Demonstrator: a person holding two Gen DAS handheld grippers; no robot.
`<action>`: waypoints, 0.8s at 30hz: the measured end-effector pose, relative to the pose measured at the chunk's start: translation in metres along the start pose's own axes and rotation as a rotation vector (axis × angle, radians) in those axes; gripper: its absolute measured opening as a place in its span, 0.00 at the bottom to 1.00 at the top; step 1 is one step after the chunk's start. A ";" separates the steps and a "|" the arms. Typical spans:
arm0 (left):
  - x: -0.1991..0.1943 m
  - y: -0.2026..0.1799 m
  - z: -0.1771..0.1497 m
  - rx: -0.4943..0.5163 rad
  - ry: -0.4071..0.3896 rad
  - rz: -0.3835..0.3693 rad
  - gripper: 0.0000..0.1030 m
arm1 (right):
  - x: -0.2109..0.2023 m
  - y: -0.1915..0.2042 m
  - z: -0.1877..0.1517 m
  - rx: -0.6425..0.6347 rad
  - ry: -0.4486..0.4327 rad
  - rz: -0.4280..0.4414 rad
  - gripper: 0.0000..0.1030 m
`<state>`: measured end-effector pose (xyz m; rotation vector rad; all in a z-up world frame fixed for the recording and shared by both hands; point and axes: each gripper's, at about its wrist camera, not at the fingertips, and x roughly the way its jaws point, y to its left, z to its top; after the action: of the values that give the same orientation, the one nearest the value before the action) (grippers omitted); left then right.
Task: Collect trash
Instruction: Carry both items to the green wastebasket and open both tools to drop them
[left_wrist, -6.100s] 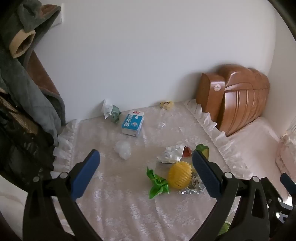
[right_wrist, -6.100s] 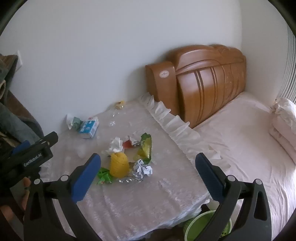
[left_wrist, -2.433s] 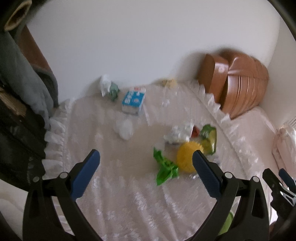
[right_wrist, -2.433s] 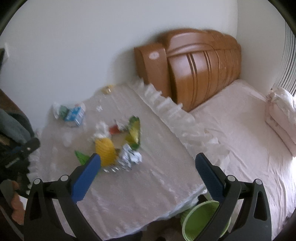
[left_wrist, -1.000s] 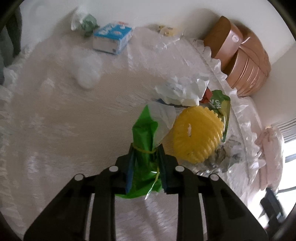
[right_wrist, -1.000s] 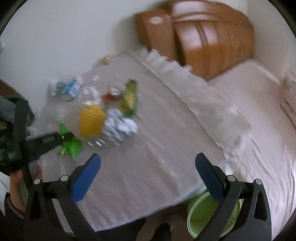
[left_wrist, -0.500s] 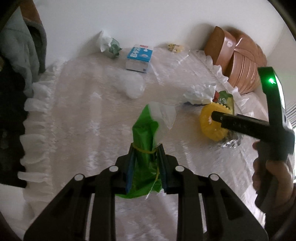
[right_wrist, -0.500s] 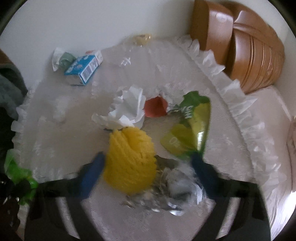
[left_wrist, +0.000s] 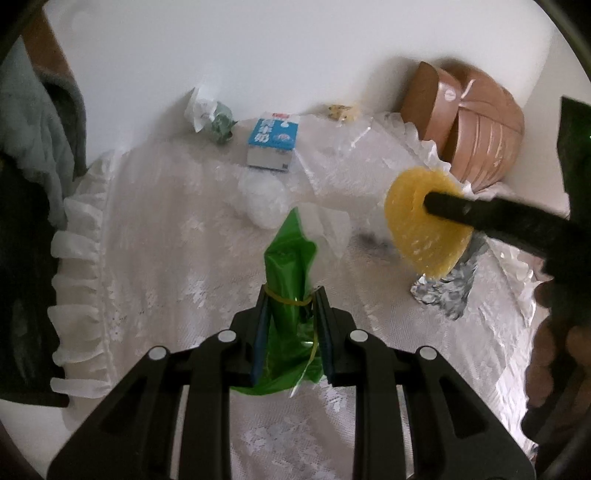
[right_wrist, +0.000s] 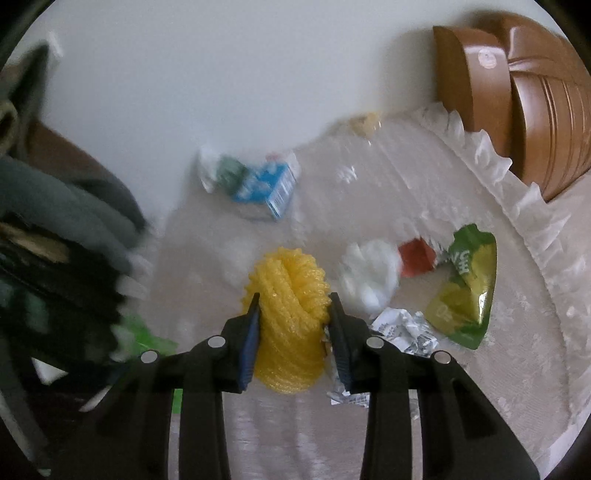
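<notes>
As I worked:
Left tongs (left_wrist: 290, 306): I clamped the green bag (left_wrist: 290, 266).
Right tongs (right_wrist: 293, 314): I squeezed the yellow net (right_wrist: 288, 295).

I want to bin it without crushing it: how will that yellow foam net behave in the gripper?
The yellow foam net looks soft and springy: the right gripper is shut on it and its ribbed sides bulge past the pads. It probably weighs little, being open mesh foam. In the left wrist view it looks flattened, so it likely squashes rather than breaks.

Both wrist views near, angled down, sharing the lace-covered table (left_wrist: 177, 258) (right_wrist: 480, 387)
</notes>
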<state>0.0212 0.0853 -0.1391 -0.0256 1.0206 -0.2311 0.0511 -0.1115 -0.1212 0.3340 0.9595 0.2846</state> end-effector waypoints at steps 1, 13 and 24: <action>-0.002 -0.005 0.000 0.016 -0.004 -0.003 0.23 | -0.012 -0.004 0.000 0.019 -0.023 0.018 0.34; -0.032 -0.138 -0.027 0.344 -0.002 -0.220 0.23 | -0.168 -0.108 -0.110 0.180 -0.129 -0.295 0.35; -0.062 -0.330 -0.095 0.670 0.028 -0.510 0.23 | -0.248 -0.219 -0.286 0.506 -0.067 -0.633 0.36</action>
<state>-0.1495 -0.2162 -0.0940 0.3295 0.9086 -1.0309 -0.3030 -0.3620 -0.1749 0.4754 1.0144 -0.5538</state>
